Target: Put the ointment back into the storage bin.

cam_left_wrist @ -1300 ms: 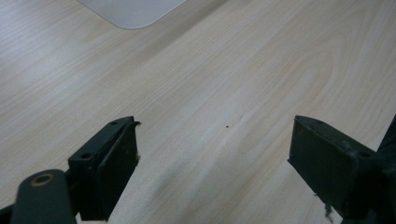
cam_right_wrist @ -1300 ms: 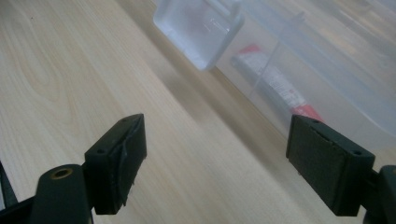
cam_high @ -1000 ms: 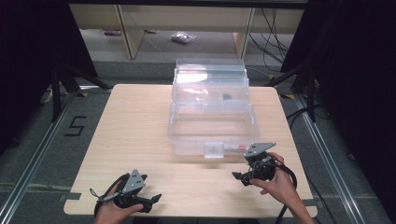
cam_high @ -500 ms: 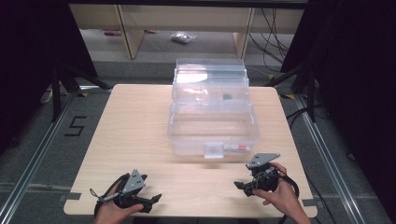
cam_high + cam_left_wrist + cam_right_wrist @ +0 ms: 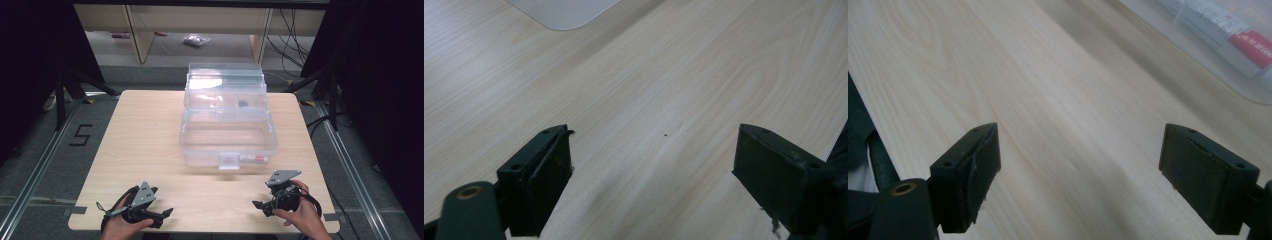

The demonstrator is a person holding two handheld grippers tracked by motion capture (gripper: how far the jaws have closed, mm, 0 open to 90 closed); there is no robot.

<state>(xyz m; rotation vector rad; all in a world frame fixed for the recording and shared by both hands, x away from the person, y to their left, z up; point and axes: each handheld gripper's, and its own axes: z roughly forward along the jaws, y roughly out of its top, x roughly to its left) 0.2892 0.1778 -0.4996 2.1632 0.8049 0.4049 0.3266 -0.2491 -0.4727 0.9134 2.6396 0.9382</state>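
A clear plastic box (image 5: 227,125) with stepped trays stands open at the middle of the wooden table (image 5: 145,140). A white tube with a red label (image 5: 252,158) lies inside its front wall, beside the latch (image 5: 228,161). My right gripper (image 5: 257,206) rests near the table's front right edge, pointing left. Its jaws have just been opening and now stand wide over bare wood (image 5: 1080,165), with the box corner (image 5: 1243,75) and tube (image 5: 1218,25) off to the upper right. My left gripper (image 5: 162,215) lies at the front left, open, with nothing between its jaws (image 5: 654,170).
A corner of the box (image 5: 564,10) shows at the top of the left gripper view. Behind the table stand wooden shelf legs, and a small bag (image 5: 196,41) lies on the floor. Cables run down the right side. A floor mark "5" (image 5: 80,135) sits at the left.
My right gripper has drawn back from the box front toward the table's near edge and sunk lower. The left gripper has stayed where it was.
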